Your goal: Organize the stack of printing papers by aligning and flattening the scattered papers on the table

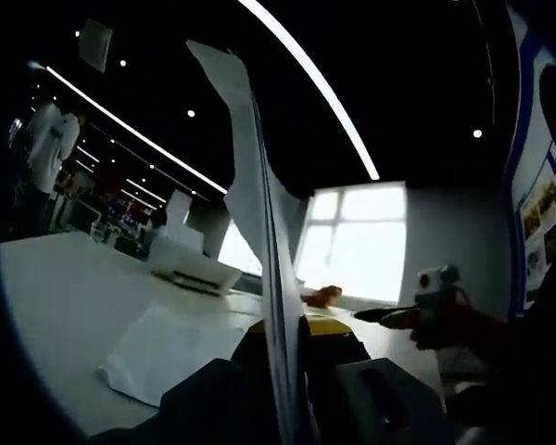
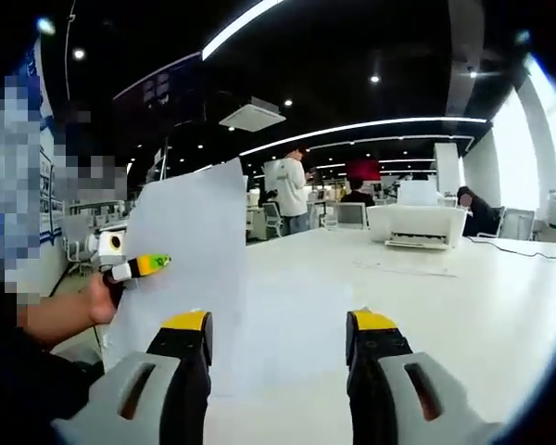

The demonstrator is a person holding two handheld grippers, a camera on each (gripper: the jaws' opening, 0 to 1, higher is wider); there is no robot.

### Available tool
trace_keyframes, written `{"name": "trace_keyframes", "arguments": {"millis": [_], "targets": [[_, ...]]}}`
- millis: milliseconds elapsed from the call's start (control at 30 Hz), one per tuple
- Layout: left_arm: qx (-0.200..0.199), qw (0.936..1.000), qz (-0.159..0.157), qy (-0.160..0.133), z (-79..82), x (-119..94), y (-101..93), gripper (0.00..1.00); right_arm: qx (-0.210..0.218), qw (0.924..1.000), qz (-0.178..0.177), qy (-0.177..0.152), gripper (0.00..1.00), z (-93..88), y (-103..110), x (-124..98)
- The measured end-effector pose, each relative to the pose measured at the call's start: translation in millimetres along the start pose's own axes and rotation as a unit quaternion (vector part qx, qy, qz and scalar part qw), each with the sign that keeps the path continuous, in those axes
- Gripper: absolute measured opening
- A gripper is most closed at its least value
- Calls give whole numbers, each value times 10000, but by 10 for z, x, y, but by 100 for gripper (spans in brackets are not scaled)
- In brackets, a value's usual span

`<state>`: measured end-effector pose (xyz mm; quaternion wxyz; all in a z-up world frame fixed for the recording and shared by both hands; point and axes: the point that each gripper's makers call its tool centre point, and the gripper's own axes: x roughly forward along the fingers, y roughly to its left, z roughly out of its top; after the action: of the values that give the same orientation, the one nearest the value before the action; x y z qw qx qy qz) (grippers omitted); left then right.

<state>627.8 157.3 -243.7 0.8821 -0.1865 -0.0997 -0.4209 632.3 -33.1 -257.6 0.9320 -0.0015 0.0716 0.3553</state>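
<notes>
The big white table (image 2: 463,306) is the main thing here, and everything else sits around it.

In the left gripper view, the left gripper (image 1: 301,371) has its two jaws pressed together on a sheet of paper (image 1: 259,222). The sheet stands up on its edge, high above the table (image 1: 65,306), so it looks very thin from here. More white papers (image 1: 167,348) lie flat on the table, just beside the jaws. Farther back on the table sits a white printer (image 1: 190,264). The right gripper (image 1: 389,317) comes in from the side over the table, held by a hand.

In the right gripper view, the right gripper (image 2: 278,362) has its jaws wide apart, with nothing between them (the yellow tips are easy to see). The lifted sheet (image 2: 190,269) hangs above the near edge of the table, and the left gripper (image 2: 144,267) grips it by one side, held in a hand (image 2: 100,298). The printer (image 2: 417,225) rests at the far side of the table. Behind the table a person in a white top (image 2: 292,190) stands, and another person (image 2: 473,211) sits near the printer.
</notes>
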Motion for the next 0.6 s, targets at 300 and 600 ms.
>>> {"name": "trace_keyframes", "arguments": {"millis": [300,600], "targets": [[-8,10000,14,22,-6,3,11,6,-22,9998,-133,117,56,0,-162,-3],[-1,10000,28,69,-17,8,26,6,-1,9994,-257,225,57,-14,-317,36]]}}
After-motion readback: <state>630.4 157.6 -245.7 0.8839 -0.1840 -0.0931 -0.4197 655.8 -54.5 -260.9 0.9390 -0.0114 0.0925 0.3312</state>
